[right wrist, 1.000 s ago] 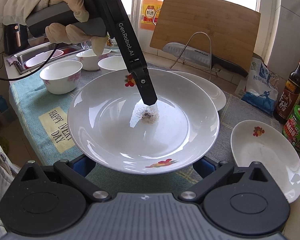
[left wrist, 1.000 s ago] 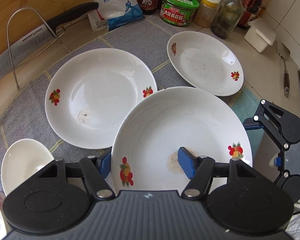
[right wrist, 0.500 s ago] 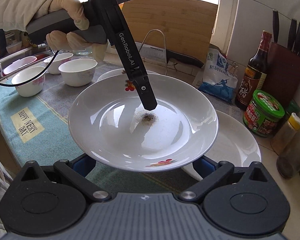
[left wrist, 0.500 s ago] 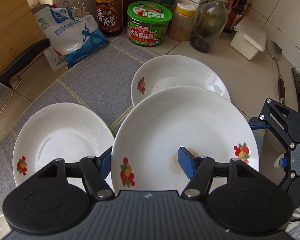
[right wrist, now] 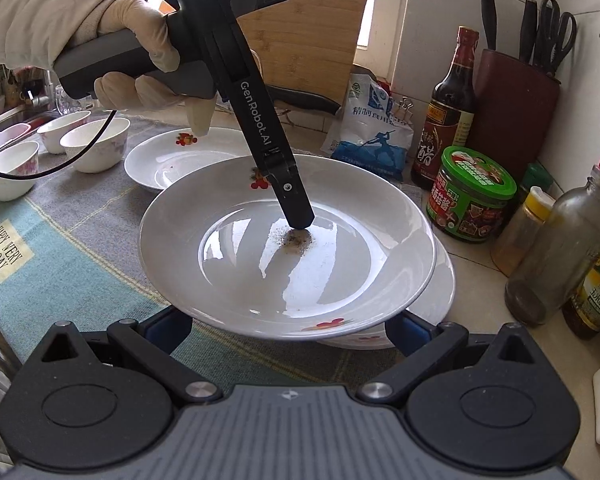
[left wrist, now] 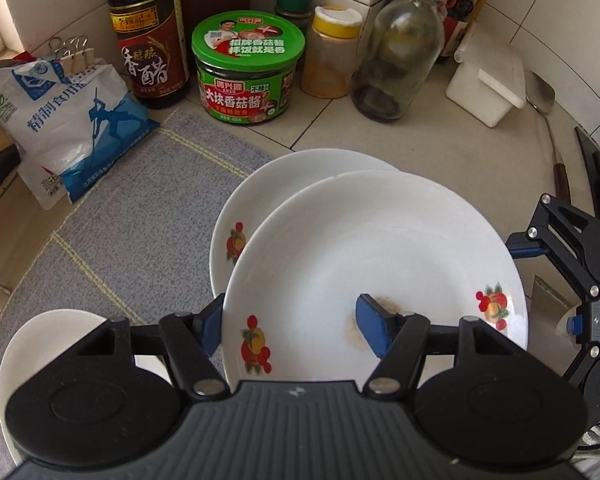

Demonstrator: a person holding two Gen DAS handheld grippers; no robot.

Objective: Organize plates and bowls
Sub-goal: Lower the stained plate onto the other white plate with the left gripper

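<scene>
My left gripper (left wrist: 292, 326) clamps the rim of a stained plate (left wrist: 374, 264), carrying it just above another plate (left wrist: 260, 196) at the mat's (left wrist: 140, 208) far corner for stacking, while my right gripper (right wrist: 288, 330), jaws apart, waits beneath.

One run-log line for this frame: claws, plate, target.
left claw: shut on white fruit-print plate | plate: airborne over second white plate on grey mat | right claw: open, under plate's rim
</scene>
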